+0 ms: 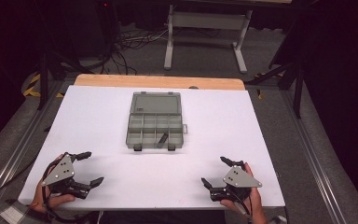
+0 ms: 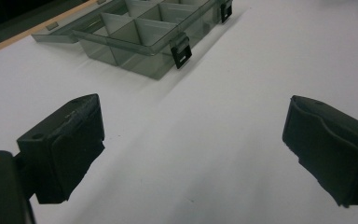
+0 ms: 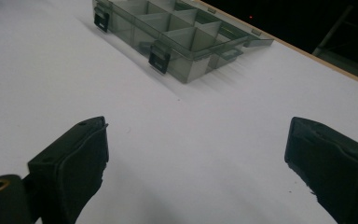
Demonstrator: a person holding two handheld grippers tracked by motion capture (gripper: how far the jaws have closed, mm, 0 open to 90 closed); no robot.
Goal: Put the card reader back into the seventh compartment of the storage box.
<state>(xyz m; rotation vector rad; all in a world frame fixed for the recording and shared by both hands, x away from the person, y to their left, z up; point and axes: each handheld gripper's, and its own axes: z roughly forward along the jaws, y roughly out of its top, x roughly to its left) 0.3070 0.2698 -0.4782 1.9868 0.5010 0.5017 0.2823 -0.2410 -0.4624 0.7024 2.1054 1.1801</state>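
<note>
A clear grey compartment box point(image 1: 155, 126) lies open at the middle of the white table point(image 1: 98, 116), its lid folded back away from me. A small dark piece point(image 1: 162, 138) lies in a front compartment. Two black latches point(image 1: 137, 147) hang at its near edge. My left gripper point(image 1: 89, 168) rests open near the front left corner, held by a hand. My right gripper point(image 1: 216, 171) rests open near the front right, jaws pointing inward. The left gripper view has the box point(image 2: 140, 32) ahead beyond wide-apart pads point(image 2: 70, 144). The right gripper view has the box point(image 3: 177, 37) ahead too.
A wooden strip point(image 1: 158, 81) runs along the table's far edge. Beyond it stands a white table frame point(image 1: 205, 32) with cables on the dark floor. Metal rails point(image 1: 312, 154) flank the table on both sides.
</note>
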